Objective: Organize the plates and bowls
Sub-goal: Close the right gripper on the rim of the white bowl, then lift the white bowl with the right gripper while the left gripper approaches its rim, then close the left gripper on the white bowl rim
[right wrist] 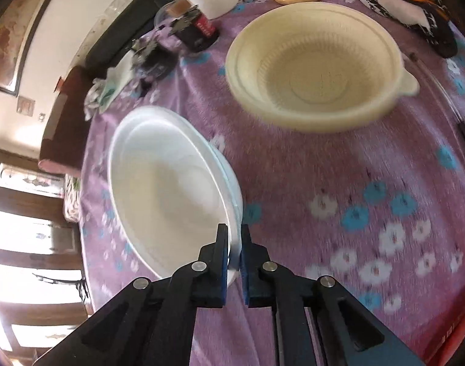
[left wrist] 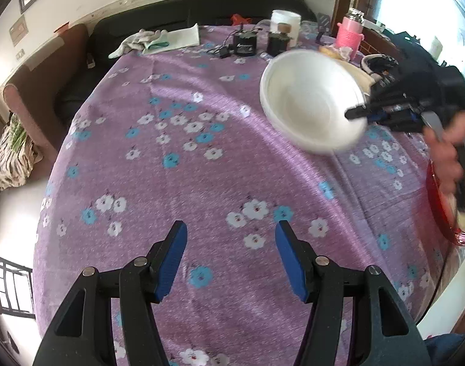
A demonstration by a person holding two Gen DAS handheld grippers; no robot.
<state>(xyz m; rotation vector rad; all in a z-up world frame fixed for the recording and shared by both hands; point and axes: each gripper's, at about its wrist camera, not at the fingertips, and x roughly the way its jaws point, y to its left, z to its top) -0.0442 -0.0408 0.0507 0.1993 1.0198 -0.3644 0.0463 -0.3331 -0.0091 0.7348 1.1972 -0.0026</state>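
Observation:
My right gripper (right wrist: 234, 244) is shut on the rim of a white bowl (right wrist: 171, 195) and holds it tilted above the purple flowered tablecloth. The same bowl (left wrist: 311, 100) shows in the left wrist view at the upper right, with the right gripper (left wrist: 359, 113) clamped on its near rim. A cream bowl with small handles (right wrist: 317, 82) sits on the cloth beyond the white one. My left gripper (left wrist: 230, 253) is open and empty, low over the near part of the cloth. A red plate (left wrist: 440, 201) shows at the table's right edge, partly behind the hand.
At the far end stand a white tub (left wrist: 285, 24), two dark jars (left wrist: 246, 42), a pink bottle (left wrist: 350, 35) and folded cloths (left wrist: 159, 41). A black-and-white item (right wrist: 409, 3) lies at the far right. A dark sofa (left wrist: 171, 15) runs behind the table.

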